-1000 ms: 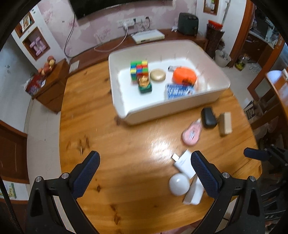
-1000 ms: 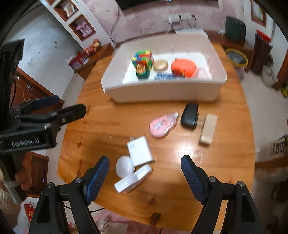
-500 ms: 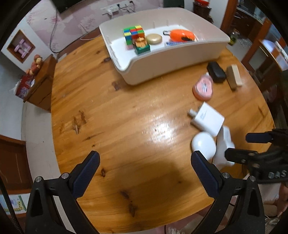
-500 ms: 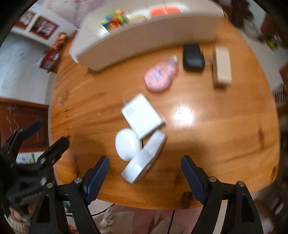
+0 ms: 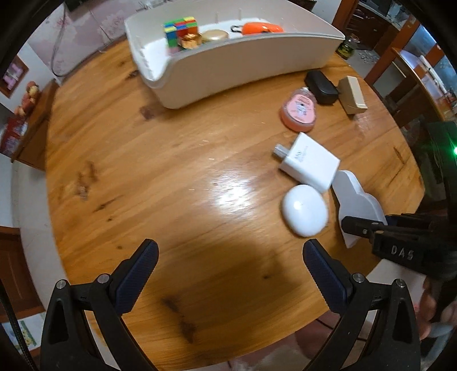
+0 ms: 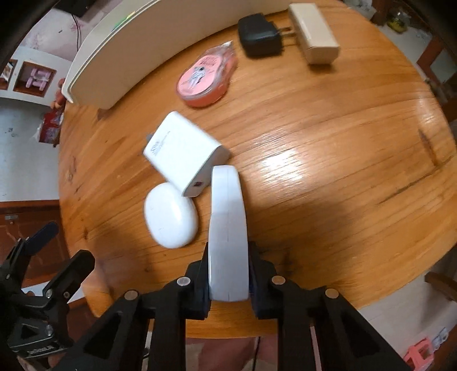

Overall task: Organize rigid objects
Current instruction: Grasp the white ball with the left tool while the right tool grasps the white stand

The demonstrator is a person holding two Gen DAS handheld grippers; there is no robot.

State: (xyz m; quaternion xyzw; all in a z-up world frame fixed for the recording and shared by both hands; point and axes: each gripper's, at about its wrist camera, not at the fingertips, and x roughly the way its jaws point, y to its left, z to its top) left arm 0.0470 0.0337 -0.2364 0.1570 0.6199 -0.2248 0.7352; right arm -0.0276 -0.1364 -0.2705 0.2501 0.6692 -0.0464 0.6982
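Observation:
My right gripper (image 6: 228, 274) is shut on a flat white case (image 6: 227, 228) standing on edge at the table's near side; the case also shows in the left wrist view (image 5: 357, 199). Beside it lie a white oval case (image 6: 171, 218) and a white charger (image 6: 184, 155). Further off lie a pink tin (image 6: 207, 78), a black plug adapter (image 6: 258, 35) and a beige block (image 6: 314, 32). My left gripper (image 5: 228, 274) is open and empty above bare table, left of the oval case (image 5: 304, 214). The white bin (image 5: 228, 65) holds a colour cube (image 5: 180, 30) and an orange item (image 5: 261, 28).
The round wooden table (image 5: 142, 171) ends close below both grippers. A wooden chair (image 5: 400, 71) stands at the right, a low cabinet (image 5: 25, 120) at the left.
My right gripper has moved down and closed on the flat white case. My left gripper has drawn nearer the table, staying open.

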